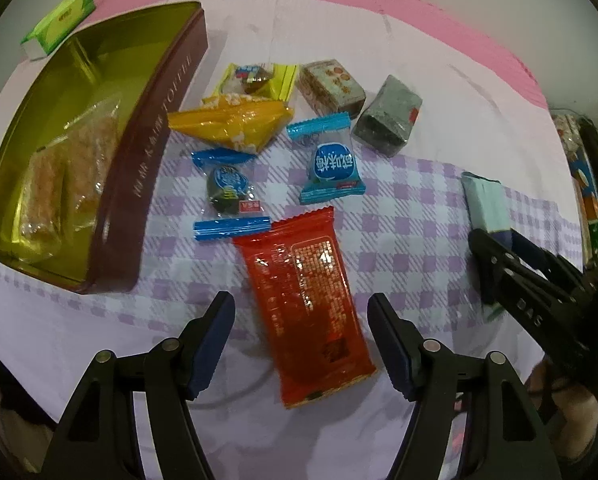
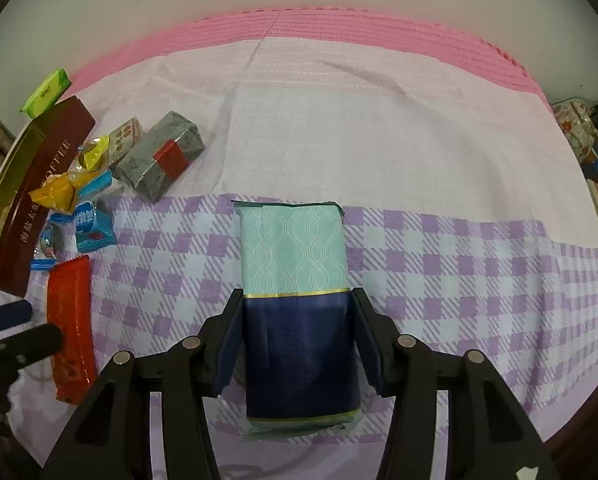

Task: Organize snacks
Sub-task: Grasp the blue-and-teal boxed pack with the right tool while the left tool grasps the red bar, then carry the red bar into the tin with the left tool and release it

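Brown tin [image 1: 147, 168], gold-lined, far left on the checked cloth [image 1: 419, 208]: holds clear-wrapped golden crisp bars [image 1: 59, 184]. Loose snacks lie just right of it. Left gripper [image 1: 301, 320]: jaws spread wide either side of the red packet [image 1: 307, 300], not pressing. Right gripper [image 2: 295, 334]: clamped on the teal-and-navy pack [image 2: 293, 256], far right.

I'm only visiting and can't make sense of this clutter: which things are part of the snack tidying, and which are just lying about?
Part of the job:
- tin
- red packet
- two blue candies
- yellow packet
- teal-and-navy packet in the right gripper

Just lying about:
- checked cloth
- clutter at the table's right edge
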